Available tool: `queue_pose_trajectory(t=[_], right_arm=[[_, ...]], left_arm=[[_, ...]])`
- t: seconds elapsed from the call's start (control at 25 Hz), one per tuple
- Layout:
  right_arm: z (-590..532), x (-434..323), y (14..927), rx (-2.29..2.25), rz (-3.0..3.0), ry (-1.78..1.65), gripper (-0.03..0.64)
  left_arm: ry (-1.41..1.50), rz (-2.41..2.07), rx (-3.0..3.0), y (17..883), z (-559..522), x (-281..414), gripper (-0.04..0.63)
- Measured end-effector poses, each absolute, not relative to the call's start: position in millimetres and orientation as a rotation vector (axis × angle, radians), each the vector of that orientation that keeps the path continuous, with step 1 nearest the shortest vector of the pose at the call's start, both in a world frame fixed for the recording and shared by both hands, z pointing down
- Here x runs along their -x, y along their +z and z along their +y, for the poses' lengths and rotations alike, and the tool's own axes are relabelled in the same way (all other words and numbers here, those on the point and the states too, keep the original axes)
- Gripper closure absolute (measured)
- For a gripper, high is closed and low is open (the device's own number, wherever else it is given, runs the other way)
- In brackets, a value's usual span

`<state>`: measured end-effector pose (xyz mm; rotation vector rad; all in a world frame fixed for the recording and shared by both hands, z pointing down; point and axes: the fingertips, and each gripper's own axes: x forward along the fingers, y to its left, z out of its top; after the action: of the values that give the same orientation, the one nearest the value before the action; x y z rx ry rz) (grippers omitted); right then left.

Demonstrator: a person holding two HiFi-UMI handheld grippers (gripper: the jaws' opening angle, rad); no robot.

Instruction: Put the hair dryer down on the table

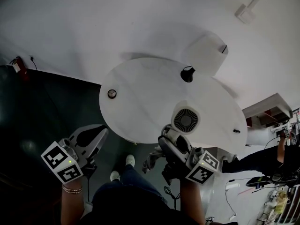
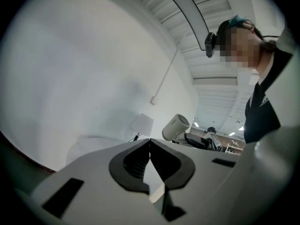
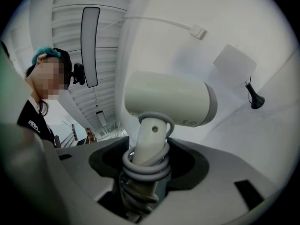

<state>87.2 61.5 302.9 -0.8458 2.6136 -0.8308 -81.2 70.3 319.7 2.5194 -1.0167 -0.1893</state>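
The lower handle of the cream plastic hair dryer [image 3: 168, 97] is disappearing under grey cord [image 3: 143, 165] between the jaws of the right hand-held gripper [image 3: 145, 161], which is clamping it. The dryer is hanging over the near right edge of the round white surface [image 1: 140, 102], handle level, barrel upright, grille up. The left hand-held gripper [image 2: 150, 142] is sitting closed and empty.

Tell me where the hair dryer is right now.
The hair dryer is held by its cord-wrapped handle in the right gripper, low and right of centre in the head view, at the near edge of the round white table.
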Motion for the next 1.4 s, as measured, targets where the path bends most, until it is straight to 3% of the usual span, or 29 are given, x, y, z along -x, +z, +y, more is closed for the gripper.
queue_pose_trajectory(t=[1.4], right_arm=[[-26.6, -111.6, 308.8, 0.709, 2.723, -0.848, 0.348]], left_arm=[[-0.17, -1.12, -2.496, 315.9, -15.6, 41.2, 0.578]])
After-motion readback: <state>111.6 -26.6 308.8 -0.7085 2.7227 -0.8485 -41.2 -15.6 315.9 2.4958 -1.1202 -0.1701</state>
